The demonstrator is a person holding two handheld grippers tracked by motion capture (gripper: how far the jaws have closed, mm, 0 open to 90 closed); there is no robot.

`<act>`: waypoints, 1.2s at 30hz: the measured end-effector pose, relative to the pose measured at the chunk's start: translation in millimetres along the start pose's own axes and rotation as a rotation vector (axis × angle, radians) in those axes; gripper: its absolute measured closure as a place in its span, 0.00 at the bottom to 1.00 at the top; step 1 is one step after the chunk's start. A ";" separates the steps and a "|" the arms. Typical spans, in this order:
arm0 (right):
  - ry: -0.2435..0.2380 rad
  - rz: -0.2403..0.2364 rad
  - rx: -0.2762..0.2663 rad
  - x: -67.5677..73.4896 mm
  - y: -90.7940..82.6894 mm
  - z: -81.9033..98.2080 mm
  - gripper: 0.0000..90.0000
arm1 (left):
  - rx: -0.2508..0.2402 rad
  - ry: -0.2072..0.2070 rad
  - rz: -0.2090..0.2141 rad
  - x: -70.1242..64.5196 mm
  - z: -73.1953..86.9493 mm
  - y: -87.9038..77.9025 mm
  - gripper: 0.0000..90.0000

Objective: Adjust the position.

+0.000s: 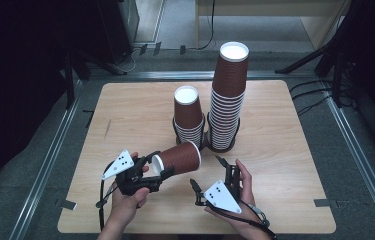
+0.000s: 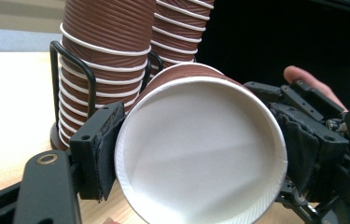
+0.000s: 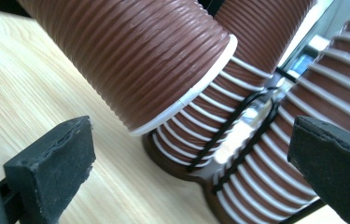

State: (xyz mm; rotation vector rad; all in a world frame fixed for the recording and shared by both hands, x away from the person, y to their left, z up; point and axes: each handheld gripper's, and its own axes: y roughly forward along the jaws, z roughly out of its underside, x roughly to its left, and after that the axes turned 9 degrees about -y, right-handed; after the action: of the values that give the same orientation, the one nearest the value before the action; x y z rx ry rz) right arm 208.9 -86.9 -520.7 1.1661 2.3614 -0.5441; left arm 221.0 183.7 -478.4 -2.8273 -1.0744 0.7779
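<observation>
A single brown ribbed paper cup [image 1: 179, 157] lies on its side above the table, and my left gripper [image 1: 156, 171] is shut on its rim. In the left gripper view the cup's white inside [image 2: 200, 149] faces the camera, with a pad [image 2: 103, 148] pressed on either side. My right gripper [image 1: 206, 171] stands open just right of the cup, nothing between its fingers. From the right gripper view the cup's ribbed side [image 3: 135, 56] hangs above the open pads [image 3: 56, 158].
Two stacks of the same cups stand in a black wire holder [image 1: 206, 145] at the table's middle: a short stack [image 1: 188, 114] and a tall stack [image 1: 229, 95]. The wooden table [image 1: 285, 150] has bare room left and right. Dark floor and cables surround it.
</observation>
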 end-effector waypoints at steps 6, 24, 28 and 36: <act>0.161 0.043 -0.041 -0.1 -0.3 4.6 0.07 | -0.017 0.005 -0.018 -0.9 0.9 0.4 0.25; 0.752 0.004 -0.131 -8.8 -5.0 4.3 0.07 | -0.039 0.005 -0.005 -4.2 3.1 3.6 0.25; 0.848 -0.025 -0.119 -8.2 -4.6 5.6 0.08 | -0.042 0.004 -0.001 -5.7 4.5 5.4 0.25; 1.077 -0.080 -0.104 -9.6 -4.6 9.2 0.05 | -0.048 0.013 -0.003 -7.6 6.7 8.1 0.25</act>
State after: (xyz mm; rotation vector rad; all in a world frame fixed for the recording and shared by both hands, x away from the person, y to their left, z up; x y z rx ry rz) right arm 212.4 -100.5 -522.2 1.5576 3.2450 0.3025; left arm 218.1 171.7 -482.4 -2.8655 -1.1102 0.7429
